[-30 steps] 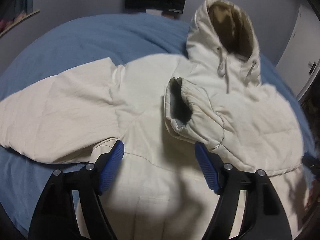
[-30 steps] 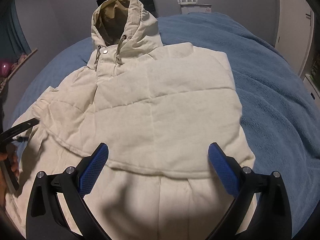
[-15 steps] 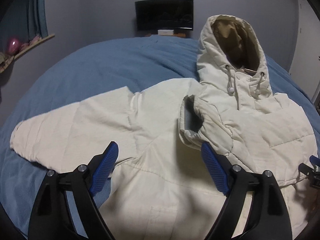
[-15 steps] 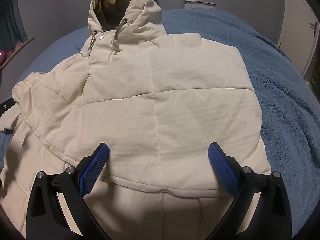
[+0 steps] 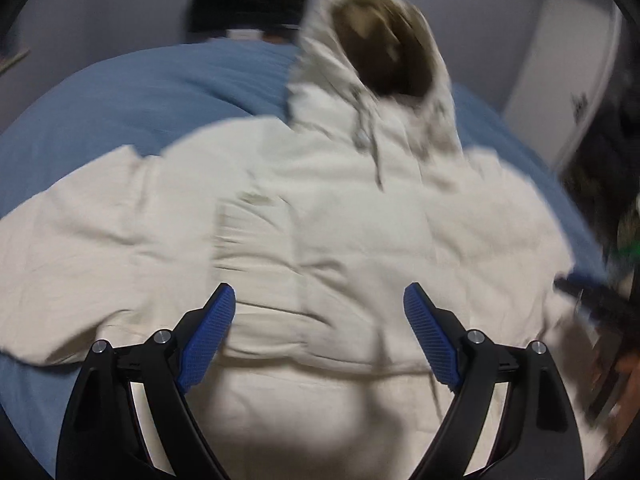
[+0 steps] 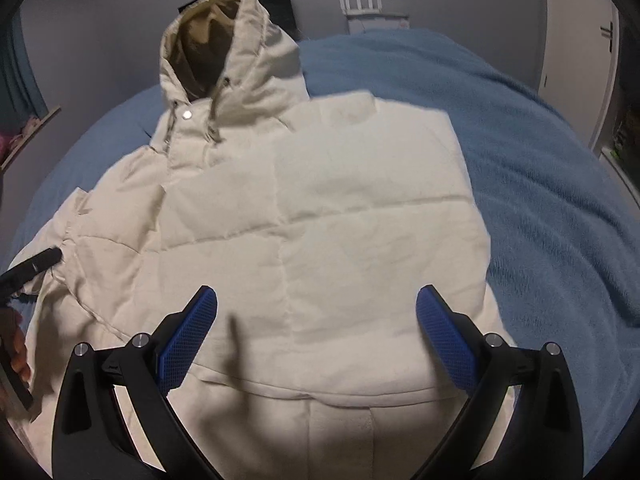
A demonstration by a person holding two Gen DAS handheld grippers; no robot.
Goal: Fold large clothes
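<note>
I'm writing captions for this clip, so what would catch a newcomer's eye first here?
A big cream hooded jacket fills the middle of both views, spread on a blue blanket, with its tan-lined hood standing up at the far end. In the foreground of each view, blue-padded tongs, left and right, gape open above the jacket.

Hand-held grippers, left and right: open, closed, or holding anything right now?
Left hand-held gripper: open, jaws have just been opening, nothing between them, above the cream jacket.
Right hand-held gripper: open, holding nothing.
</note>
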